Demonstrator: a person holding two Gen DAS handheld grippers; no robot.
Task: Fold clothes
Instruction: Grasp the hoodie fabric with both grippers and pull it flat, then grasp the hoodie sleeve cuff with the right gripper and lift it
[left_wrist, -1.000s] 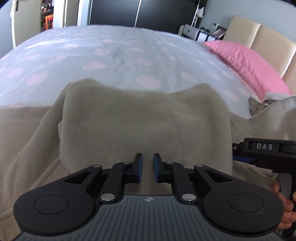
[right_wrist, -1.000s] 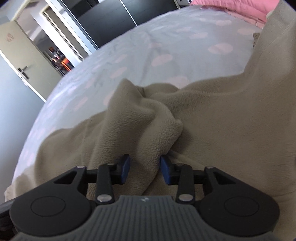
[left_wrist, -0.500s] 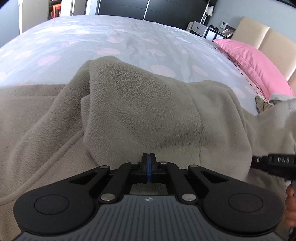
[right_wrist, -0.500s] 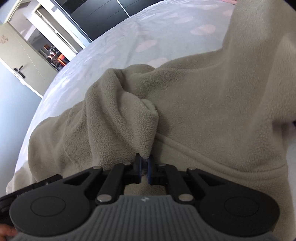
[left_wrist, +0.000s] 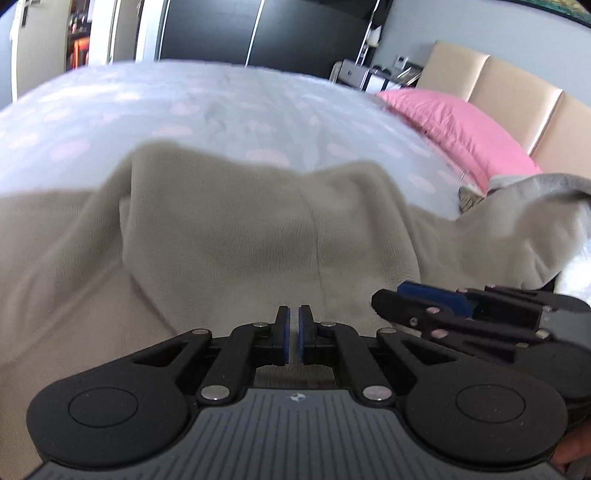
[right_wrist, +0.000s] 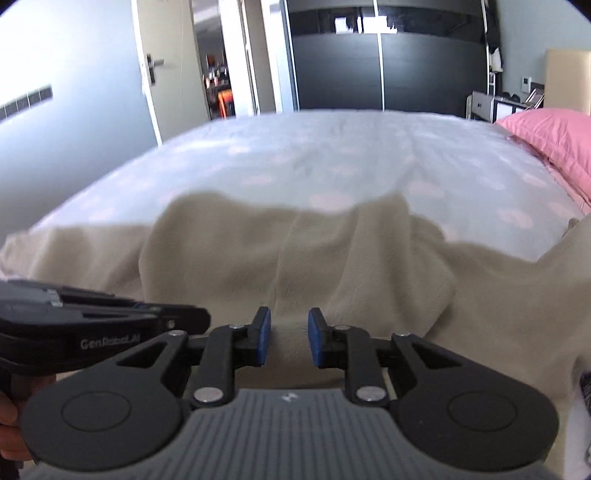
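A beige fleece garment (left_wrist: 229, 229) lies across the bed with a folded panel on top, also seen in the right wrist view (right_wrist: 295, 251). My left gripper (left_wrist: 294, 334) is shut at the panel's near edge, and a sliver of fleece shows in the thin slit between its pads. My right gripper (right_wrist: 289, 341) has its jaws opening. Fleece lies below the gap, but the pads do not press on it. The two grippers sit side by side. The right gripper (left_wrist: 399, 299) shows at the right of the left view. The left gripper (right_wrist: 192, 319) shows at the left of the right view.
The pale bedspread with pink spots (left_wrist: 221, 107) stretches beyond the garment. A pink pillow (left_wrist: 454, 129) and beige headboard (left_wrist: 517, 85) are at the right, with a grey garment (left_wrist: 535, 192) near them. A dark wardrobe (right_wrist: 388, 66) and an open door (right_wrist: 173, 74) stand behind.
The left jaws closed a second ago and stay shut. The right jaws closed on a bunched fold, then parted; that view rolled level and the fold now lies flatter. The grippers came together.
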